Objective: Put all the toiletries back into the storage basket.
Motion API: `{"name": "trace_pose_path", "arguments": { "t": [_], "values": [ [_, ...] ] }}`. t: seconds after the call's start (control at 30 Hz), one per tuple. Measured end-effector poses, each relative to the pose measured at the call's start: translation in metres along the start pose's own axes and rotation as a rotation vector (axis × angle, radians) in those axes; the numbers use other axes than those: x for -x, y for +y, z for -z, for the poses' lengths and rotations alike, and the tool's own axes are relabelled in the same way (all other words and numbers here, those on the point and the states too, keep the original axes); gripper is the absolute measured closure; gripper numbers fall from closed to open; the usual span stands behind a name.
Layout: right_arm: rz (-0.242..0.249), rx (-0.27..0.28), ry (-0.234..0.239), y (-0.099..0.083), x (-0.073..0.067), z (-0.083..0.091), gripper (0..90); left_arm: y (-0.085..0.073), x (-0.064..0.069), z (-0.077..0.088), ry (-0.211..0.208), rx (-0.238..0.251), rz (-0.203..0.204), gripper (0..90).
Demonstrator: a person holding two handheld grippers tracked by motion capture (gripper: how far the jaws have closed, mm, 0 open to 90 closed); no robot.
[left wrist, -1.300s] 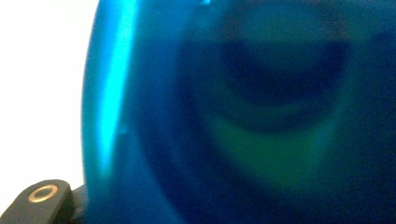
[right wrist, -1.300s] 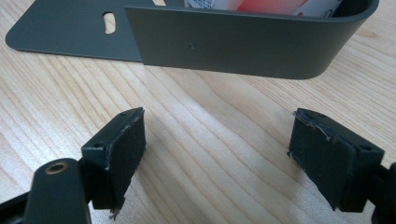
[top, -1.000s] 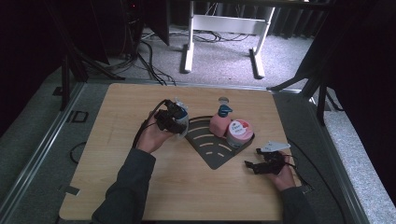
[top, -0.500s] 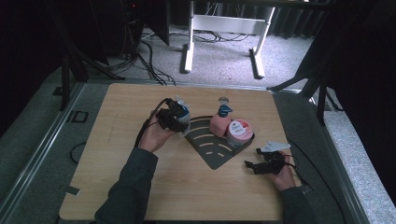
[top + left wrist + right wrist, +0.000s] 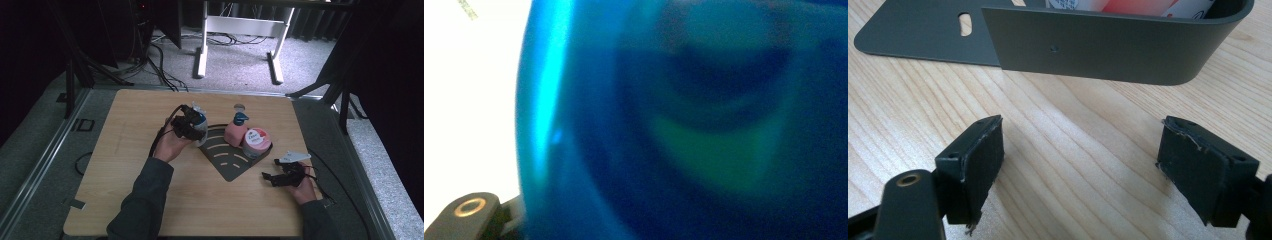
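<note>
On the wooden desk (image 5: 125, 165), a pink bottle (image 5: 234, 132) stands at three o'clock of the blue-capped white bottle (image 5: 200, 126) clamped in the left gripper (image 5: 192, 127), while the right gripper (image 5: 1080, 165) gapes empty.

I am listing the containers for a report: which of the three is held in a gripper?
The white bottle with the blue cap, at the rack's left end, held in the left gripper. The pink bottle and the round jar stand free.

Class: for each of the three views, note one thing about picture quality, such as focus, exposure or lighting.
Left gripper view: blue bottle far too close, a blur, with blown-out white beside it. Right gripper view: pads and wood grain sharp, evenly lit. High view: table lit, surroundings fall into dark.
</note>
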State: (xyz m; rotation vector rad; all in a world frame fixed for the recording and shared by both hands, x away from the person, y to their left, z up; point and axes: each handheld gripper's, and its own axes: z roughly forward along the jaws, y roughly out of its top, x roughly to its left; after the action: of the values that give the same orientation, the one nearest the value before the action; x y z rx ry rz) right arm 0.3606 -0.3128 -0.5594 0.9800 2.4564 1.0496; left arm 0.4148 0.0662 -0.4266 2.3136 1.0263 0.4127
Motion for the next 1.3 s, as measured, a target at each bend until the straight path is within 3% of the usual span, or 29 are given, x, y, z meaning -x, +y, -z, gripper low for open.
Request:
{"name": "trace_pose_path", "arguments": {
  "t": [1.3],
  "values": [
    [0.002,0.0,0.001,0.0,0.0,0.0,18.2,0.008,0.005,-0.02,0.01,0.063,0.034,54.8]
  ]
}}
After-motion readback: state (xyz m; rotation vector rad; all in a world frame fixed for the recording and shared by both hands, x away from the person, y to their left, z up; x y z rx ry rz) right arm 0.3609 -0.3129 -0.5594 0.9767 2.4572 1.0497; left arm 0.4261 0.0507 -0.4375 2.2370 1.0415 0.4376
